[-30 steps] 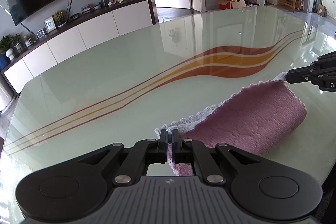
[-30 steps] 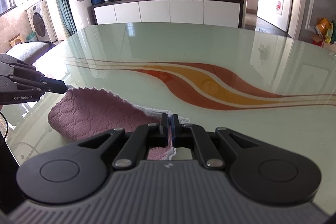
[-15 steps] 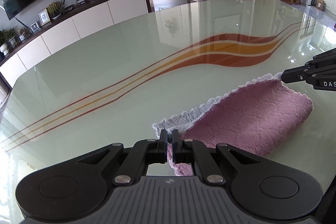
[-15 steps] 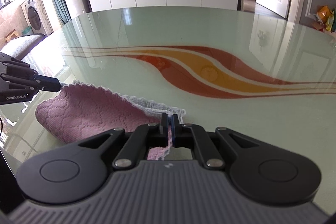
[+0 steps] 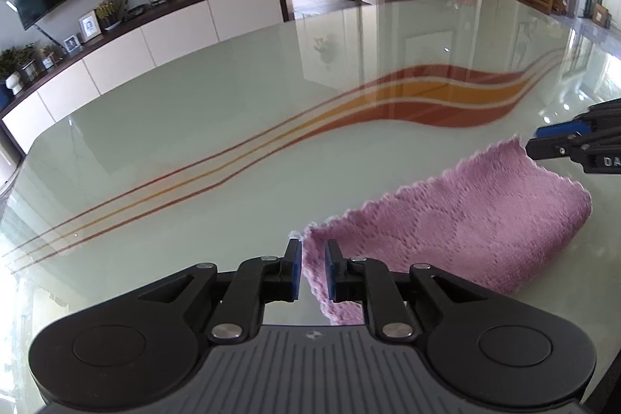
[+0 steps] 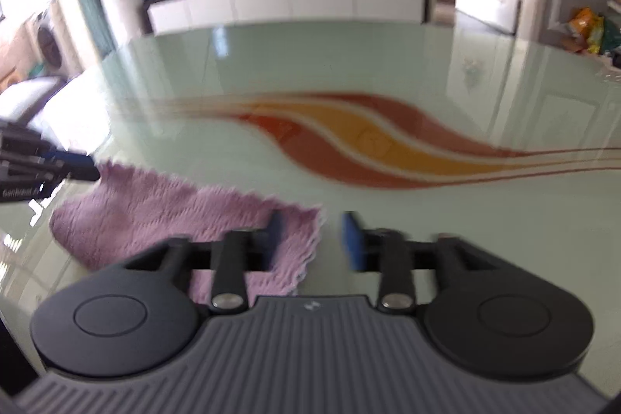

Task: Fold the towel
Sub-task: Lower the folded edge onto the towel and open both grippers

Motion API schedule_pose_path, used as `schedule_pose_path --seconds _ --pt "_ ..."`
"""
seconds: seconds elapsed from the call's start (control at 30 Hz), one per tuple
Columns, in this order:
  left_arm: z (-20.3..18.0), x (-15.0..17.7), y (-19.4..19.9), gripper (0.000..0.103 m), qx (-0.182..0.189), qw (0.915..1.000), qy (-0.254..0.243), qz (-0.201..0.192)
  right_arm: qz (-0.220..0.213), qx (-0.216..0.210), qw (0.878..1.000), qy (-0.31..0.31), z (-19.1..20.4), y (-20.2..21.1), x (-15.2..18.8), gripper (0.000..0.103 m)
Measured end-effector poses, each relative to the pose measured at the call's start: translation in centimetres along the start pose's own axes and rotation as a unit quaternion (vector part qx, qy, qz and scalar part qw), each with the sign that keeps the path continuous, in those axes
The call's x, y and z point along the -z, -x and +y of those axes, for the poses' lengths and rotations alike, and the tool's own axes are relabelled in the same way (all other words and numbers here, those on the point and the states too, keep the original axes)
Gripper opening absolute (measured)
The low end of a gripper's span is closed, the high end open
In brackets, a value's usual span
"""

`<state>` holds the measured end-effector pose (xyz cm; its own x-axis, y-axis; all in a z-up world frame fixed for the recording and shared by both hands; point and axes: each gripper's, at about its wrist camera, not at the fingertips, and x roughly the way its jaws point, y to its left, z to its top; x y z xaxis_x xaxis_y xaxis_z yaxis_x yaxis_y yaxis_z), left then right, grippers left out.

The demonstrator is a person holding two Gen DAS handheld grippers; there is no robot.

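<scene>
The left tool [image 5: 310,268] is shown with its jaws parted a little, having just been opening; a corner of the pink towel [image 5: 465,220] stands between the blue pads [image 5: 295,268], and a narrow gap is seen on the left side, so the cloth is no longer pinched. The right tool [image 6: 312,239] is shown with its jaws set well apart, also just opened; its left finger lies over the towel's near corner, while the right pad [image 6: 351,239] is clear of the cloth, and nothing is gripped. In the left wrist view, the right tool's tips [image 5: 543,142] are seen just beside the towel's far corner. In the right wrist view, which is blurred, the left tool [image 6: 83,163] is seen at the towel's [image 6: 155,212] far left corner. The towel is laid folded over on the glass counter [image 5: 194,142], with its scalloped edge toward the counter's middle. Red and orange curved stripes [image 6: 368,146] are printed across the counter beyond the towel.
</scene>
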<state>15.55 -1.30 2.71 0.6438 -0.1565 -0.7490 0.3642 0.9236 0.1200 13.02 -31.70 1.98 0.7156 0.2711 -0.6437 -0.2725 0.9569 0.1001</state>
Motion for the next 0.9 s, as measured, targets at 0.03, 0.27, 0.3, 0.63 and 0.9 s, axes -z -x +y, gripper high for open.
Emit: schedule_pose_path --seconds 0.03,0.27,0.3,0.63,0.9 --pt "0.1 0.1 0.2 0.015 -0.001 1.0 0.002 -0.003 -0.01 0.005 1.0 -0.001 -0.1 0.5 0.0 0.042" --pt "-0.7 0.3 1.7 0.019 0.035 0.9987 0.004 -0.039 -0.017 -0.025 0.999 0.034 1.3 0.9 0.7 0.032" --pt "-1.0 0.2 1.4 0.019 0.035 0.9986 0.003 -0.039 -0.017 -0.027 0.999 0.036 1.7 0.5 0.7 0.032" --pt "-1.2 0.3 -1.9 0.019 0.025 0.999 0.025 -0.027 0.0 -0.033 0.999 0.01 2.6 -2.4 0.7 0.033" --pt "0.0 1.1 -3.0 0.035 0.012 0.9984 0.047 -0.029 -0.01 -0.006 1.0 -0.01 1.5 -2.1 1.4 0.031"
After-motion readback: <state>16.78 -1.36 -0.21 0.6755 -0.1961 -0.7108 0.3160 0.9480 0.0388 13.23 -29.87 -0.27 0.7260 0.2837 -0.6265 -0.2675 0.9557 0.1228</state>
